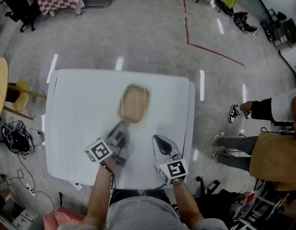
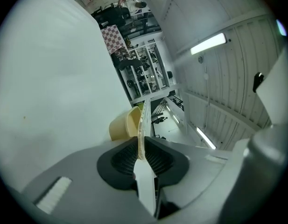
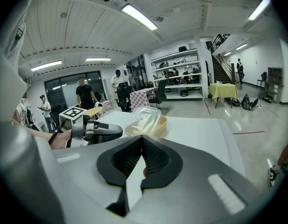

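**Left gripper gripping the lidded tub**

The left gripper (image 1: 122,128) is clamping the edge of the clear lid (image 2: 143,120), which is sitting closed on the yellow tub (image 1: 134,103). The tub is lying mid-table (image 1: 76,109), at twelve o'clock from the jaws. The right gripper (image 1: 159,140) is hanging at the tub's five o'clock, pressed together on nothing.

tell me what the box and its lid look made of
The box is pale yellow and opaque with a dull sheen, so it is likely plastic. The lid is clear, thin and glossy. The yellow shows through it and it catches light glints, so it is probably thin moulded plastic.
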{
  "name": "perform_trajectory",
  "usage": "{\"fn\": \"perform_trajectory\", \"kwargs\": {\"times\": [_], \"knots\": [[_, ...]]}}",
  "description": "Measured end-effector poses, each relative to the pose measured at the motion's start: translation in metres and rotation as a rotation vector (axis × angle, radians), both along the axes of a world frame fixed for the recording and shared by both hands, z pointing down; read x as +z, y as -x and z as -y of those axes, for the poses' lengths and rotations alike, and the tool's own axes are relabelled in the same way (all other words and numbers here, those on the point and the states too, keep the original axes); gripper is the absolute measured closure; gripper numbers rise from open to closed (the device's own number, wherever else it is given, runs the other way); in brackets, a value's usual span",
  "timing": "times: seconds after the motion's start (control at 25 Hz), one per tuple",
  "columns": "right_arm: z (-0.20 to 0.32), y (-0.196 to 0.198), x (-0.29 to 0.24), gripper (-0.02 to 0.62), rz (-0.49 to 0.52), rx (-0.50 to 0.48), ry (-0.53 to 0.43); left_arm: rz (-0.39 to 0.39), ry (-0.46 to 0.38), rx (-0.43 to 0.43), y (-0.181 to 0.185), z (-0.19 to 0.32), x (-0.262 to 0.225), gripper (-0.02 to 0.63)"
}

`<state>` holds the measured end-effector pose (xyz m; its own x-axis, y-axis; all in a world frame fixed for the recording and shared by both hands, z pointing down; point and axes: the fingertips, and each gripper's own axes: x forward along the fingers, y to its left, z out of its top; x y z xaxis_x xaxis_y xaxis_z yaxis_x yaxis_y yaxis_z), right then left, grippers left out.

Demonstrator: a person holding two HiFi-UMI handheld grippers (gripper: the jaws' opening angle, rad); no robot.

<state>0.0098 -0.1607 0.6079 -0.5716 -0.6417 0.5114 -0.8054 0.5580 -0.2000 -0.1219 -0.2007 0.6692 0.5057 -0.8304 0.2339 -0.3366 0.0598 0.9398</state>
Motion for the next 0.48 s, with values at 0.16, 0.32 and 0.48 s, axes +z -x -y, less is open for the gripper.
{"fn": "perform_trajectory", "kwargs": {"times": [0.16, 0.32, 0.48], "knots": [[-0.002, -0.003, -0.006, 0.591, 0.000, 0.009, -0.012, 0.014, -0.014, -0.001, 0.001, -0.002, -0.008, 0.554], [-0.007, -0.007, -0.015, 0.591, 0.004, 0.017, -0.032, 0.050, -0.052, 0.005, -0.001, -0.006, -0.023, 0.554], [-0.013, -0.009, -0.028, 0.591, 0.007, 0.026, -0.058, 0.138, -0.095, 0.020, 0.002, -0.012, -0.040, 0.554]]}}
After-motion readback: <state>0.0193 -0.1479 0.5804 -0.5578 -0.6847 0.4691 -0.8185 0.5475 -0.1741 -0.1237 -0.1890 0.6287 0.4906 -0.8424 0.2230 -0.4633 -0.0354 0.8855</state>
